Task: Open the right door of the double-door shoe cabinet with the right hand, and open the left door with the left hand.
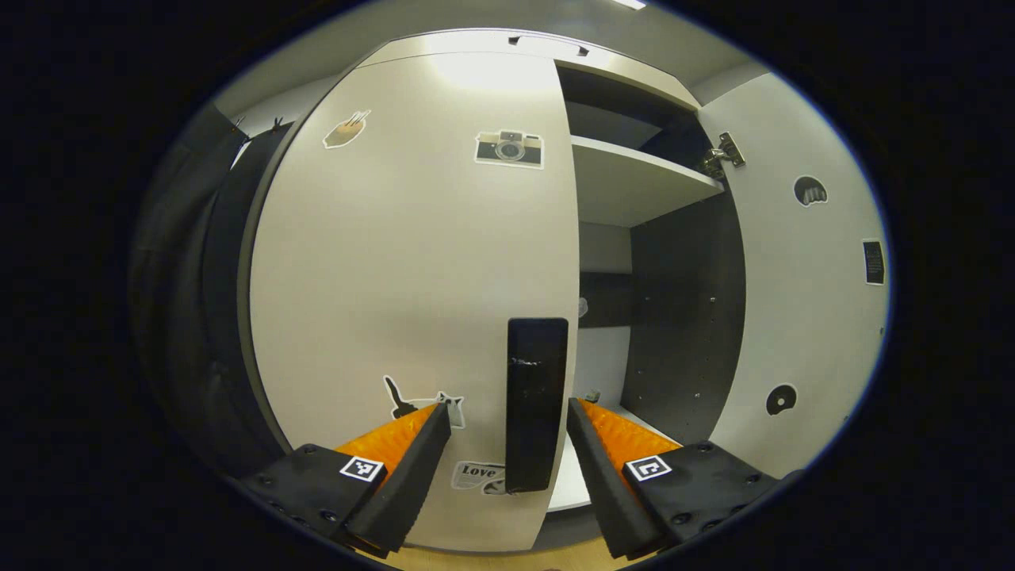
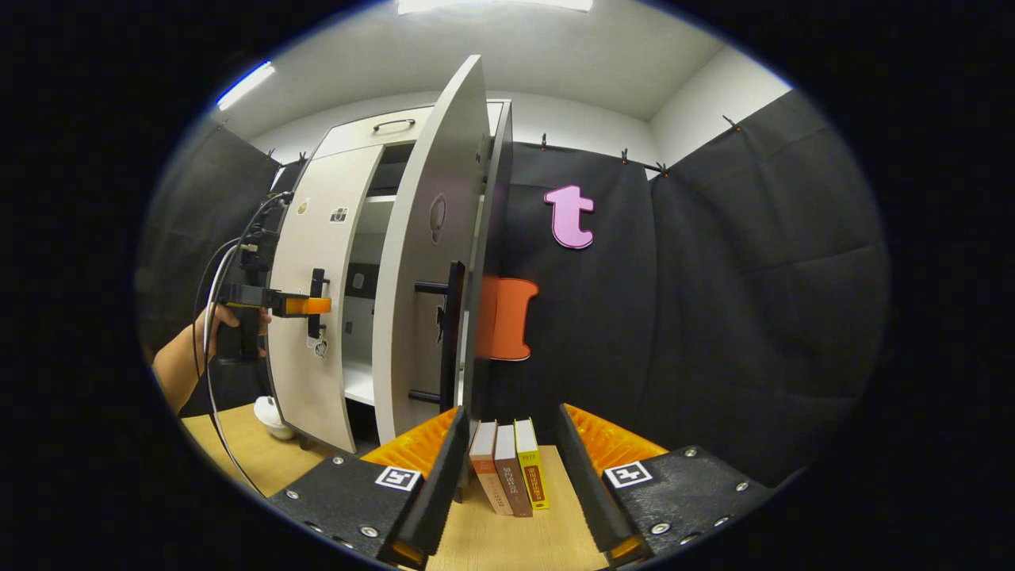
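Left gripper view: left door (image 1: 412, 301) closed, right door (image 1: 801, 277) swung open, shelf (image 1: 634, 178) bare. Left gripper (image 1: 507, 428) jaws wide, straddling door handle (image 1: 537, 404), not touching.
Right gripper view: wood floor (image 2: 507, 539), books (image 2: 511, 476); right gripper (image 2: 507, 436) open, holding nothing; hand (image 2: 230, 325) holds the left gripper at the handle.

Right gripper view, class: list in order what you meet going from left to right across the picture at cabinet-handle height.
Hand → left gripper → left door → right door → right door's handle → black cloth wall.
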Tool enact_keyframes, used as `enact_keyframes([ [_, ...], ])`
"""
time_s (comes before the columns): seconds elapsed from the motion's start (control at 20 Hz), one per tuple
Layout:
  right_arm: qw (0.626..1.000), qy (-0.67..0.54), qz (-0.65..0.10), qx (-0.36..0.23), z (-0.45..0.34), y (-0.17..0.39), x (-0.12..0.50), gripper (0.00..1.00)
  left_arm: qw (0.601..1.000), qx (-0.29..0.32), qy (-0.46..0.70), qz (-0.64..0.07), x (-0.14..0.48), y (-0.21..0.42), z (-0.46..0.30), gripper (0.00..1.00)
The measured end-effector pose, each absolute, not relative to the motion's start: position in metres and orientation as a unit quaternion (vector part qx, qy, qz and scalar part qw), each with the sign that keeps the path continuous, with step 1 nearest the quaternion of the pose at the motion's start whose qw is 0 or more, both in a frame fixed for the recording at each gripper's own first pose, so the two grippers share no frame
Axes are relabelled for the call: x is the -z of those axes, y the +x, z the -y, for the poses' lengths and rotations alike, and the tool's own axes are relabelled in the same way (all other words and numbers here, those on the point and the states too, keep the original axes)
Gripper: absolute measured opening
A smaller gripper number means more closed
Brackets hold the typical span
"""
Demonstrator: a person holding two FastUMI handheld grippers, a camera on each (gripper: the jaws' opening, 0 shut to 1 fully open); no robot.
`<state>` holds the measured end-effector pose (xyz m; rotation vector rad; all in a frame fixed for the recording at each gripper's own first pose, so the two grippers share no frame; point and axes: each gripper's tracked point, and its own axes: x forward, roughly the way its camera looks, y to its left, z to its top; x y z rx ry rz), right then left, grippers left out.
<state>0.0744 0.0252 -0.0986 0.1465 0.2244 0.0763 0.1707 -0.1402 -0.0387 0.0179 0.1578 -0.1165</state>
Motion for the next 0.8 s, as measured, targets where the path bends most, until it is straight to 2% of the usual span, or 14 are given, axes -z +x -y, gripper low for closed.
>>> enact_keyframes([
  [0.1,0.991,0.073,-0.111,-0.034,-0.024,0.075,0.098,0.74,0.996,0.042,0.014,-0.082,0.043,0.175,0.133,0.94],
  [0.2,0.99,0.077,-0.111,-0.032,-0.023,0.075,0.099,0.75,0.996,0.038,0.008,-0.078,0.041,0.174,0.133,0.88],
  [0.35,0.989,0.083,-0.118,-0.024,-0.019,0.074,0.103,0.76,0.996,0.042,-0.004,-0.077,0.042,0.175,0.141,0.86],
  [0.45,0.988,0.089,-0.124,-0.021,-0.016,0.071,0.105,0.76,0.995,0.058,-0.02,-0.075,0.043,0.175,0.15,0.71],
  [0.5,0.988,0.09,-0.127,-0.019,-0.015,0.069,0.106,0.76,0.994,0.071,-0.029,-0.076,0.042,0.174,0.155,0.57],
  [0.6,0.988,0.084,-0.129,-0.013,-0.009,0.062,0.105,0.76,0.994,0.076,-0.025,-0.08,0.043,0.175,0.155,0.42],
  [0.8,0.989,0.085,-0.119,-0.007,-0.003,0.053,0.096,0.76,0.993,0.077,-0.018,-0.092,0.045,0.172,0.155,0.32],
])
